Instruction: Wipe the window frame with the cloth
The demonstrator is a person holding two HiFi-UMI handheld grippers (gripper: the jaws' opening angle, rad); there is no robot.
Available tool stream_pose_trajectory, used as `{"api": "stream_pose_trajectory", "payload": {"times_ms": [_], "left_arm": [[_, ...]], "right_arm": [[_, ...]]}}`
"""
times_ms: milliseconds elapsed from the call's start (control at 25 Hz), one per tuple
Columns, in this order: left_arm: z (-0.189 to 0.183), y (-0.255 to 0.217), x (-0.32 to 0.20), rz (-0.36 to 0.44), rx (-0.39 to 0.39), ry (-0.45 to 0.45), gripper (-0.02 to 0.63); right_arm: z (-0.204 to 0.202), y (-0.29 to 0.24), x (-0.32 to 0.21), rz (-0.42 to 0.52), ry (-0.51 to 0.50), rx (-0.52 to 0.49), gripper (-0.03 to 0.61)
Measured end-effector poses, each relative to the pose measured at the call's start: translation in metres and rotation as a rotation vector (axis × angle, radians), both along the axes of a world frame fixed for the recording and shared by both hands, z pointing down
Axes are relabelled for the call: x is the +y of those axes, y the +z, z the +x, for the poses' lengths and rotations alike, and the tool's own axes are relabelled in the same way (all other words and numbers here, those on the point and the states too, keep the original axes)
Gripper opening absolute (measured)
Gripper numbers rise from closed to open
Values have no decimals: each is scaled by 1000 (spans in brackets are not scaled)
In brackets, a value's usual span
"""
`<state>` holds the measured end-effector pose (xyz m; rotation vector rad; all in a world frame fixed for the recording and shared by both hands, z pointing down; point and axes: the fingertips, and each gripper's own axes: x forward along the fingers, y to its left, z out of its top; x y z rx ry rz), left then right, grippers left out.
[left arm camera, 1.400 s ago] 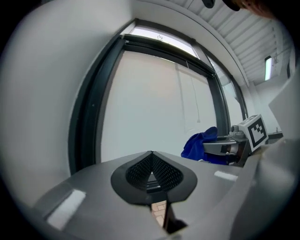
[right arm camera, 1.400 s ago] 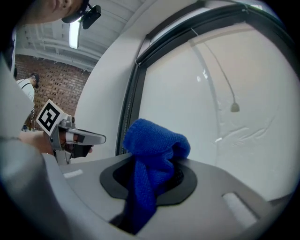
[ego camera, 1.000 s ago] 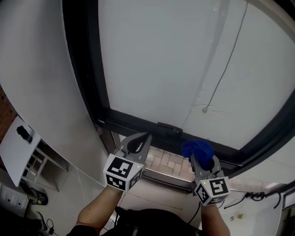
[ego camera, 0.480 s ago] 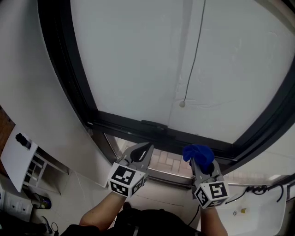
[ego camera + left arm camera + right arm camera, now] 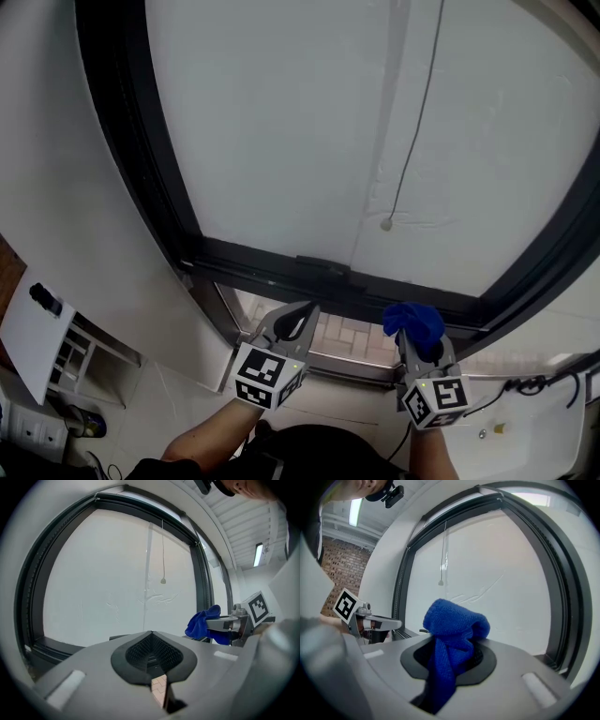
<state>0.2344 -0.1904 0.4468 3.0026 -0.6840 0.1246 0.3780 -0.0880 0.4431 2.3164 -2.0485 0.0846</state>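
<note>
A dark window frame (image 5: 309,272) surrounds a drawn white blind (image 5: 300,122); its left upright (image 5: 131,150) and bottom rail both show in the head view. My right gripper (image 5: 417,330) is shut on a bunched blue cloth (image 5: 412,321), just below the bottom rail at the right. In the right gripper view the cloth (image 5: 454,625) bulges out above the jaws. My left gripper (image 5: 298,317) is shut and holds nothing, just below the rail about a hand's width left of the cloth. The left gripper view shows its tips (image 5: 151,633) meeting, with the cloth (image 5: 201,623) off to the right.
A blind cord with a bead (image 5: 386,224) hangs in front of the blind. Pale brick paving (image 5: 342,333) shows through the lower opening under the rail. A curved white wall (image 5: 66,206) flanks the frame's left, with a white shelf unit (image 5: 56,342) below. Cables (image 5: 534,384) lie at lower right.
The head view has swung up the window. Both grippers now sit slightly lower and further right in the picture, still under the bottom rail, and the cloth is still held.
</note>
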Motion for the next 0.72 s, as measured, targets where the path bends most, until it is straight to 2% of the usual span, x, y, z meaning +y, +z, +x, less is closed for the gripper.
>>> {"api": "stream_pose_trajectory", "payload": {"times_ms": [200,360,720], "left_arm": [[-5,1,-4,-1,7,-2,-12],[-7,-3,0,54,-13,-5,-12],[-14,-1,5,12,-2,-13,-12]], "right_arm": [[-2,-4,-1,3,14,12,86],[-4,-2,0,-2,17,9,86],[-7,-2,5,-1,15,5,86]]}}
